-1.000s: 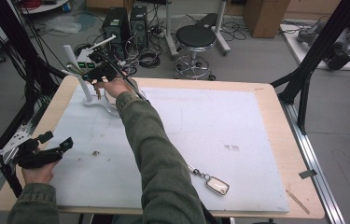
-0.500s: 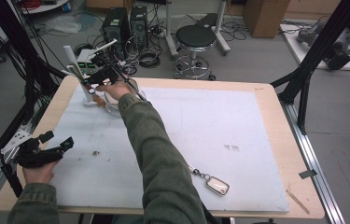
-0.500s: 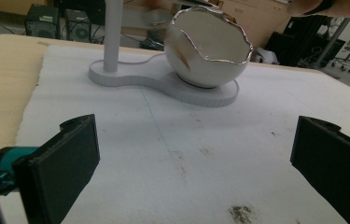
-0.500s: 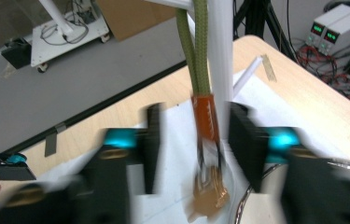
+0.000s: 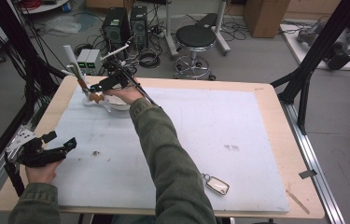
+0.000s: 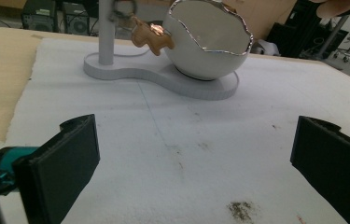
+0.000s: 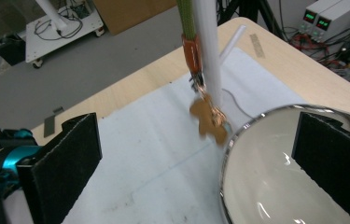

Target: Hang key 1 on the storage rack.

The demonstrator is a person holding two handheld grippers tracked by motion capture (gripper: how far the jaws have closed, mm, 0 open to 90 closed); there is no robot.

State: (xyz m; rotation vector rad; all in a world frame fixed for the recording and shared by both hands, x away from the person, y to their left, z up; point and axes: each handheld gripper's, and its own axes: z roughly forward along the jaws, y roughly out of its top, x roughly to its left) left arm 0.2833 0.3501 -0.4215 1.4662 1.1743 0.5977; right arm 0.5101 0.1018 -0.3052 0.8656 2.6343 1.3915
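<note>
A white stand at the mat's far left carries an upright post and a white bowl with a jagged silver rim. A green and orange lanyard hangs down the post, and a brown charm dangles from it beside the bowl. My right gripper hovers open over the bowl's edge, jaws wide apart on either side of the charm, holding nothing. My left gripper rests open near the mat's near left corner, pointing toward the stand. A second key fob lies on the mat near the front edge.
A white foam mat covers most of the wooden table. A dark smudge marks the mat near my left gripper. Behind the table stand a black stool, computer towers and cables. Black frame posts rise at the right.
My right gripper has come slightly lower and nearer beside the stand's post. The left gripper has hardly moved.
</note>
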